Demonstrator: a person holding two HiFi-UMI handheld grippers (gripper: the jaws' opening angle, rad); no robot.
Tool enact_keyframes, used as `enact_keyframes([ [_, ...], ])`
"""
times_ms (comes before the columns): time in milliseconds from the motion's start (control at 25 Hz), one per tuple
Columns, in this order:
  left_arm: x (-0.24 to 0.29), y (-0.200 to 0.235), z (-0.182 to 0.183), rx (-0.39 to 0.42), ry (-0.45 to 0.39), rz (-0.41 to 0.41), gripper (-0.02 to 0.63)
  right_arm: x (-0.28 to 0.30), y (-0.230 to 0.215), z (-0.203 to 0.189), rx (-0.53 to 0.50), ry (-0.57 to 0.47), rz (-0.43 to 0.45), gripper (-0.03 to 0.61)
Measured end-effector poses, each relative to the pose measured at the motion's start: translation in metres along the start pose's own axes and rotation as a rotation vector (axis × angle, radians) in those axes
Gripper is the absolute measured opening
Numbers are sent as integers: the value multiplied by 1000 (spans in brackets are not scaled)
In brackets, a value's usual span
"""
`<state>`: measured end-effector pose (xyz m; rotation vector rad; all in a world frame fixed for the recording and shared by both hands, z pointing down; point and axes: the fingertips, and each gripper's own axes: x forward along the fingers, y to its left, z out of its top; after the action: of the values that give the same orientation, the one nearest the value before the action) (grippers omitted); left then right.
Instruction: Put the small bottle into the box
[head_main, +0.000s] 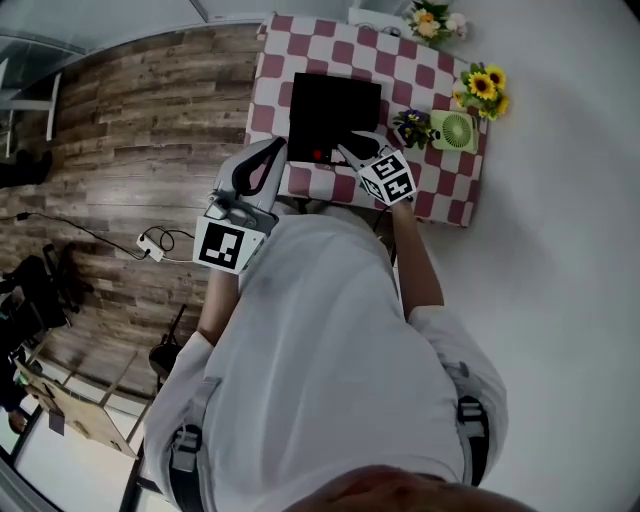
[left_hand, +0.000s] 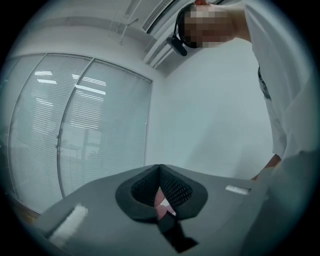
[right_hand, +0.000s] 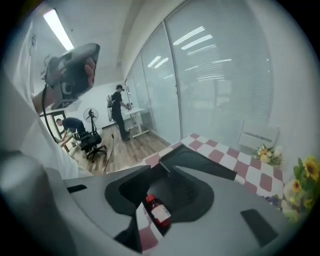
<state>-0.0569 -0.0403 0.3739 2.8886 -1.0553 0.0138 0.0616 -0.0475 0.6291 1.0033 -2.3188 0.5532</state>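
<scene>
Hidden: the person's own body (head_main: 330, 350) filled the lower head view and covered the near table edge.
Hard to read: in the head view the small bottle (head_main: 318, 155) was only a red speck at the near edge of the black box (head_main: 335, 110); whether it lay inside the box or on the checked cloth (head_main: 440, 190) could not be settled.
Bottle, closer: in the right gripper view it (right_hand: 157, 212) lay on its side, red cap away from the camera, with checked cloth (right_hand: 240, 165) showing right beside it and the box (right_hand: 205, 165) beyond.
Right gripper (head_main: 352, 148): jaws spread, the bottle seen in the gap (right_hand: 161, 170); contact with it could not be told.
Left gripper (head_main: 270, 150): held off the table by the person's chest, jaws pressed together (left_hand: 160, 167) on nothing, aimed up at wall and ceiling.
Cut off: the left gripper view showed only a sliver of pink and white behind the closed jaws.
Counts: two grippers, one bottle, one box, one green fan (head_main: 455, 130), two yellow flower bunches (head_main: 480, 85) (head_main: 430, 20).
</scene>
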Motion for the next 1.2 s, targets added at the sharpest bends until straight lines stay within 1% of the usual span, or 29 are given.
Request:
enact_keyframes([
  [80, 8, 0, 1, 1, -7, -27, 2, -15, 4, 23, 16, -104, -19, 106],
  [120, 12, 0, 2, 3, -10, -41, 2, -23, 6, 35, 21, -155, -29, 77],
  [240, 21, 2, 1, 22, -2, -82, 2, -46, 9, 67, 23, -280, -66, 36],
  [320, 25, 4, -4, 48, 11, -110, 2, -62, 10, 87, 34, -356, -87, 21],
  [440, 34, 4, -5, 60, 14, -138, 2, -86, 12, 112, 54, -457, -106, 11],
  [600, 45, 0, -3, 65, 1, -178, 2, -112, 14, 137, 18, -529, -143, 2],
  [720, 49, -3, -1, 68, 10, -196, 2, -133, 17, 157, -4, -586, -183, 2],
  [840, 53, -2, 5, 61, -14, -195, 2, -151, 21, 178, -39, -656, -217, 0],
  [1040, 57, -4, 15, 47, -69, -199, 2, -177, 31, 217, -136, -763, -278, 0],
  [1120, 58, -3, 19, 46, -86, -196, 2, -181, 33, 230, -149, -800, -297, 0],
  [1200, 60, -2, 23, 47, -99, -186, 2, -183, 34, 236, -153, -817, -307, 0],
])
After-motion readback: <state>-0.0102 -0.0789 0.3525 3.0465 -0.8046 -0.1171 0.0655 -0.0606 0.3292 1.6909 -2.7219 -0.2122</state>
